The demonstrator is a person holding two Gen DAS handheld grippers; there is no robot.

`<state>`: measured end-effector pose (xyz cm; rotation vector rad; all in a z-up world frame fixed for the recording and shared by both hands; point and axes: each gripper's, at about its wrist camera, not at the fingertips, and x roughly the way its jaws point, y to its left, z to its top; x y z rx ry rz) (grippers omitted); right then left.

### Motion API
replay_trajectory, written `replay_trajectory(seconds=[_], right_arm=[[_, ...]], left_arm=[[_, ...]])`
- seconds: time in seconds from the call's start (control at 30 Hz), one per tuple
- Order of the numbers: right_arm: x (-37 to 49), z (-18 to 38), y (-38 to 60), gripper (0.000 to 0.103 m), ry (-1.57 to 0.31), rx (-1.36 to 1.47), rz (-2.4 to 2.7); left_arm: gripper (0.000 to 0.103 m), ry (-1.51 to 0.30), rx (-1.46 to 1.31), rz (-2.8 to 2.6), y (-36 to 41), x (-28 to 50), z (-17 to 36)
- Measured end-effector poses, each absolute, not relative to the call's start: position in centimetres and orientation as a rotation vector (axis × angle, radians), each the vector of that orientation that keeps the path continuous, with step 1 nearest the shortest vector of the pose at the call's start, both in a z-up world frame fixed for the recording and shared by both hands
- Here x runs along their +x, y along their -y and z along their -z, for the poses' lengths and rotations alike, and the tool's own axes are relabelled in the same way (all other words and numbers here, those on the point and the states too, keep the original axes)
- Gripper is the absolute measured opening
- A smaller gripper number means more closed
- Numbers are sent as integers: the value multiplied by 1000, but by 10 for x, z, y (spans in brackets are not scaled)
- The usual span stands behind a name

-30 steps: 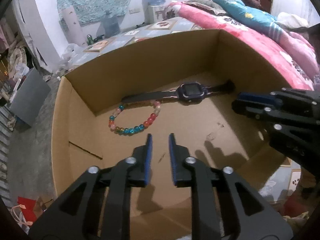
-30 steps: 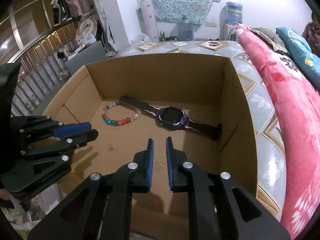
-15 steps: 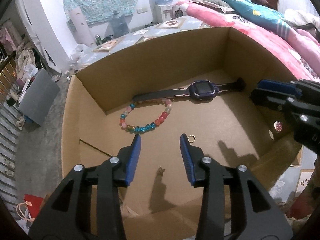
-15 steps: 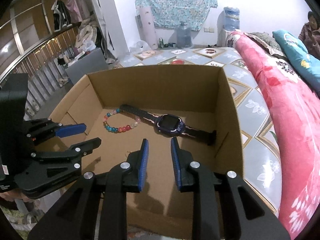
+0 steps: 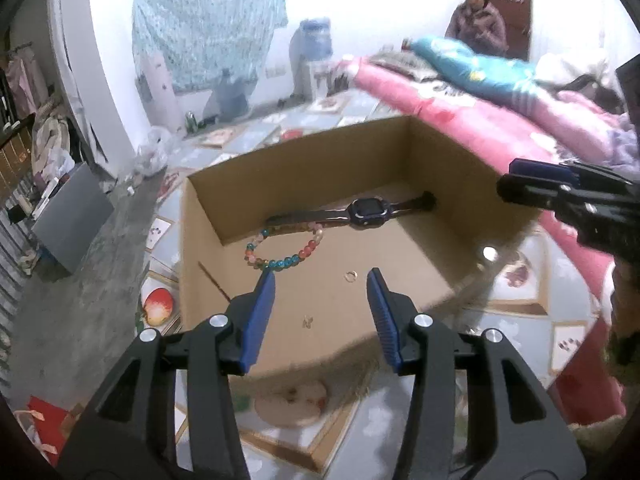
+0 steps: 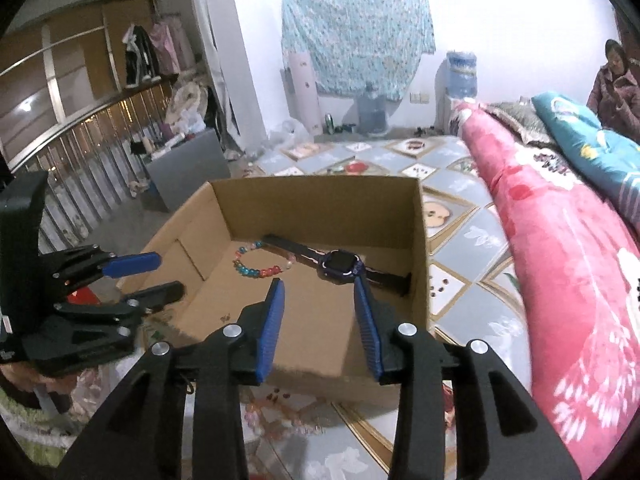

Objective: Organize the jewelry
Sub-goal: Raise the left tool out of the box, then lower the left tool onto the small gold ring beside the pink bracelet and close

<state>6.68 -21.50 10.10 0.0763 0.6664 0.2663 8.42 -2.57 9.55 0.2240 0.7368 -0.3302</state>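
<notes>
An open cardboard box [image 5: 208,240] [image 6: 416,240] sits on a patterned mat. Inside lie a dark watch [image 5: 366,210] [image 6: 340,268], a multicoloured bead bracelet [image 5: 280,260] [image 6: 260,270], a small gold ring [image 5: 351,276] and a tiny earring [image 5: 307,321] [image 6: 225,316]. My left gripper [image 5: 320,312] is open and empty, held above the box's near edge. My right gripper [image 6: 318,320] is open and empty, also above the near edge. Each gripper shows in the other's view: the right one [image 5: 560,192], the left one [image 6: 120,276].
A pink floral quilt [image 6: 560,260] and teal pillow [image 6: 580,144] lie to the right. A person [image 6: 616,80] sits at the far right. A grey box [image 5: 72,216], water bottles [image 6: 372,112] and a metal railing [image 6: 80,168] stand to the left and back.
Both grippers went from shut to open and pulled back up out of the box. The ring and the small earring now lie on the box floor.
</notes>
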Motion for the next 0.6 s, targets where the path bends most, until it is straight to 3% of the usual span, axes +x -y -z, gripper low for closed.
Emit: replay_trajectory(seconds=[0.23,0.6], right_arm=[[27,-87,228,38,-702,98,-278],[14,-5,206,38,-929,215,-326]], left_arm=[[45,-664,214,410,6,24,-90],[44,-802,243,458,27,15,-13]])
